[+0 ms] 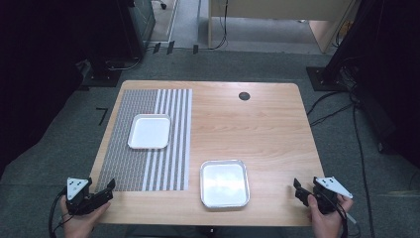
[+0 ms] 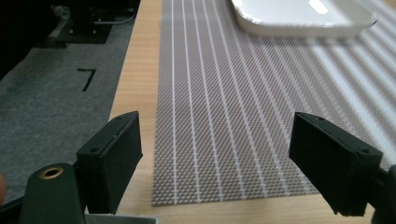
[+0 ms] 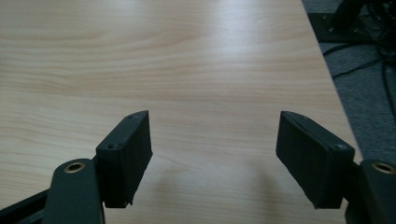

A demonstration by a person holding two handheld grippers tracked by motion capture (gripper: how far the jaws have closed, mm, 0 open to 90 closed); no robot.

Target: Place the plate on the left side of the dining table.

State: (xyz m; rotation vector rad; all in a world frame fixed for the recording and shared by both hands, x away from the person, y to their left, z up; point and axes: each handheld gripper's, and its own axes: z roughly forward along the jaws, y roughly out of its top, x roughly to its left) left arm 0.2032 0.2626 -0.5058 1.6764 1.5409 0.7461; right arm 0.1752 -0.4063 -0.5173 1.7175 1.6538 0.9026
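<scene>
Two trays, both untouched | table (image 1: 267,129) bare ahead of right gripper (image 3: 212,154), jaws apart | mat (image 2: 224,116) under left gripper (image 2: 215,163), jaws apart | white tray (image 2: 303,16) far ahead | steel tray (image 1: 224,183) between grippers; approach its rim low.

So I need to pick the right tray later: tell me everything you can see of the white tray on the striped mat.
The white square tray with rounded corners looks like glossy plastic or enamel, with a shallow raised rim and nothing in it. It lies flat on the grey woven placemat with white stripes, toward the mat's far half and across where its stripes widen. Nothing else touches it; the left tool sits apart at the near edge, jaws open.
</scene>
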